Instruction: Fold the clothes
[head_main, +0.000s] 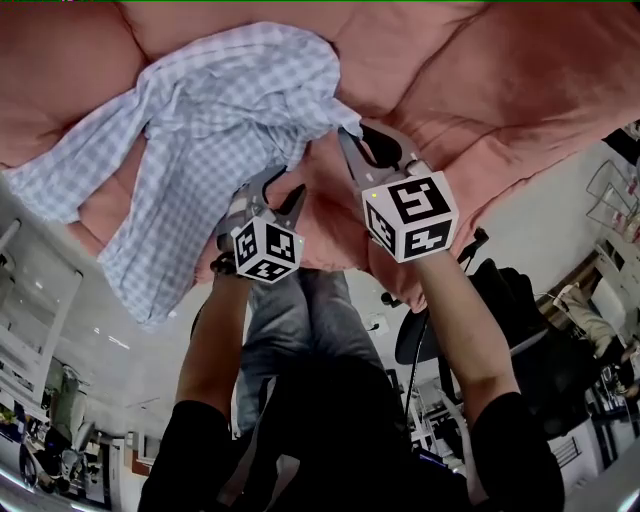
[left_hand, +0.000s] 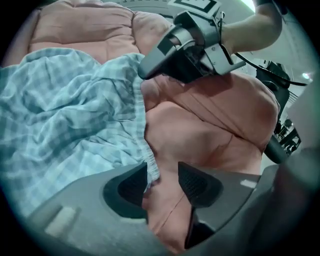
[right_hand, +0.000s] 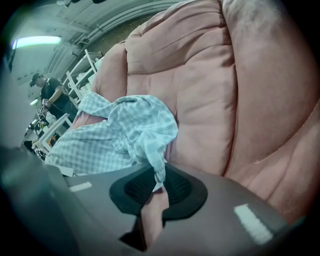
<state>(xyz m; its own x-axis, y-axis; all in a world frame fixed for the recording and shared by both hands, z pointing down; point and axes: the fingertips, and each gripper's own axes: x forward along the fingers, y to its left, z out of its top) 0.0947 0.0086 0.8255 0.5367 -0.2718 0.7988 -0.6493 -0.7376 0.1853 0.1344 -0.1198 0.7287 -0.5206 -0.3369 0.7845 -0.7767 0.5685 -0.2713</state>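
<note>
A light blue checked shirt lies crumpled on a pink sofa, one sleeve trailing to the left. My right gripper is shut on the shirt's right edge; in the right gripper view a fold of the shirt runs down into the closed jaws of the right gripper. My left gripper sits lower, at the shirt's hem. In the left gripper view the jaws of the left gripper stand partly apart, with the hem lying against the left pad and pink cushion showing in the gap.
The sofa's thick cushions rise behind the shirt. A black office chair stands on the floor to the right. A person stands far off beside white racks. The holder's jeans show below the grippers.
</note>
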